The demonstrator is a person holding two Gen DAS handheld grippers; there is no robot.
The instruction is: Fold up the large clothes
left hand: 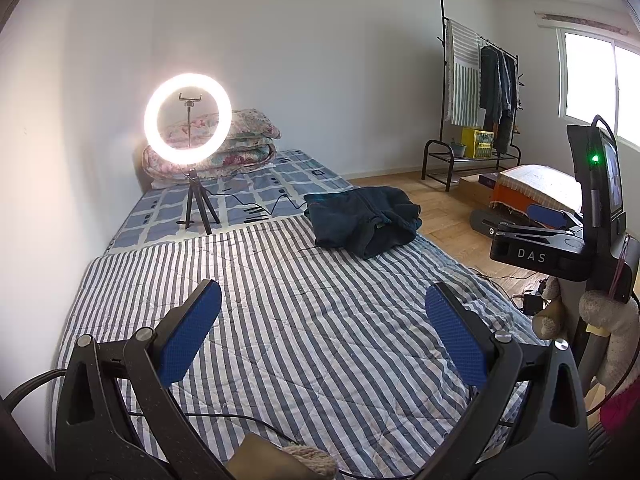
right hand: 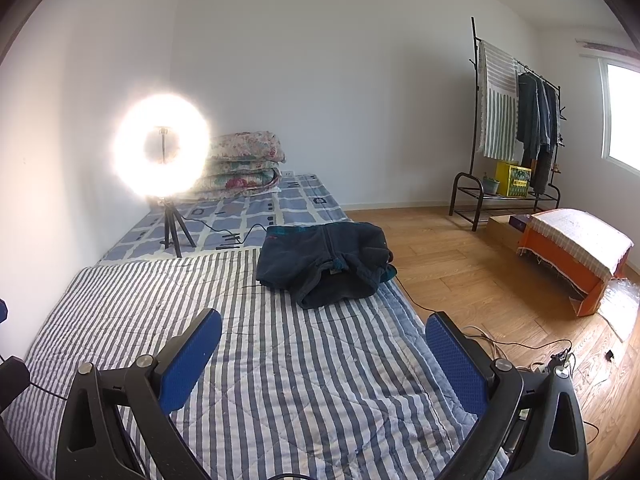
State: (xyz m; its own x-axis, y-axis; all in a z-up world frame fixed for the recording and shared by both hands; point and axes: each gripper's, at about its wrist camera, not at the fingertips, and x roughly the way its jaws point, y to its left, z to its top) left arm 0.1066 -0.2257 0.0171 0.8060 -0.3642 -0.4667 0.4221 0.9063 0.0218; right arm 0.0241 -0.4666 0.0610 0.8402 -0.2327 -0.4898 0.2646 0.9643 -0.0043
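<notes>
A dark navy garment (left hand: pixel 362 218) (right hand: pixel 326 262) lies in a folded heap on the striped quilt (left hand: pixel 280 320) (right hand: pixel 280 380), near the bed's right edge. My left gripper (left hand: pixel 322 304) hovers open over the quilt, well short of the garment, nothing between its blue pads. My right gripper (right hand: pixel 323 334) is open too, above the quilt's near right part, with the garment ahead of it. In the left wrist view the right gripper's body (left hand: pixel 560 240) shows at the right edge.
A lit ring light on a tripod (left hand: pixel 188 120) (right hand: pixel 162 148) stands on the bed's far left, its cable trailing toward the garment. Folded floral quilts (left hand: pixel 240 136) lie behind it. A clothes rack (right hand: pixel 516 120), an orange box (right hand: pixel 572 256) and floor cables (right hand: pixel 540 360) are to the right.
</notes>
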